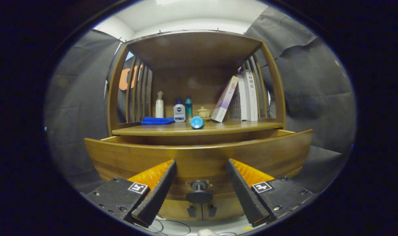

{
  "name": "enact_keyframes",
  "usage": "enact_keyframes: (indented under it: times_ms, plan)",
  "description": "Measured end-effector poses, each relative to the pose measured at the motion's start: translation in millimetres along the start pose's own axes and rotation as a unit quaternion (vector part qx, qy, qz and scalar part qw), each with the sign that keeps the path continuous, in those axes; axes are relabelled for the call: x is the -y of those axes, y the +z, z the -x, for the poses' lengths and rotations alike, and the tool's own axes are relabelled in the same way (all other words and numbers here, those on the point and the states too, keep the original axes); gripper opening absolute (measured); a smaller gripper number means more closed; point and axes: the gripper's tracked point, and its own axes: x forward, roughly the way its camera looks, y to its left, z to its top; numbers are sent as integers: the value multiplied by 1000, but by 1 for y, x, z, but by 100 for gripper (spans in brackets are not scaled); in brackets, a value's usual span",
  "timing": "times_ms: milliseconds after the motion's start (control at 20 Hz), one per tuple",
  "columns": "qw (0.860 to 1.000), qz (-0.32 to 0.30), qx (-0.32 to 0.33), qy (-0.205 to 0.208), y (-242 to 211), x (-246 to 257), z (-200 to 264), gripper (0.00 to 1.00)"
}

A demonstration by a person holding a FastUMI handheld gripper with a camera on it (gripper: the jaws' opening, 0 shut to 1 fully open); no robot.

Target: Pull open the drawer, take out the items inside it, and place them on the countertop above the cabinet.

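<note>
Dark cloth walls enclose a wooden cabinet (199,98) with slatted sides. On its countertop (199,128): folded blue cloth (157,121), white pump bottle (159,105), white lotion bottle (179,111), teal bottle (188,108), small ceramic jar (203,113), blue tube lying end-on (197,122), leaning books (241,96). Below, the drawer (199,157) stands pulled out; I cannot see its contents. My gripper (200,170) is spread wide, holding nothing, its fingers either side of the drawer's round knob (199,191), not touching it.
</note>
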Motion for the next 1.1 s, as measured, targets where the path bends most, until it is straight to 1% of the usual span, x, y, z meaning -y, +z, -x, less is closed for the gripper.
enact_keyframes:
  times_ms: [500, 850, 1100]
  plan:
    - [1000, 2, -6, 5, 6, 0, -62, 100]
    - [1000, 3, -11, 5, 8, 0, -90, 100]
    - [1000, 3, -2, 8, 8, 0, -93, 100]
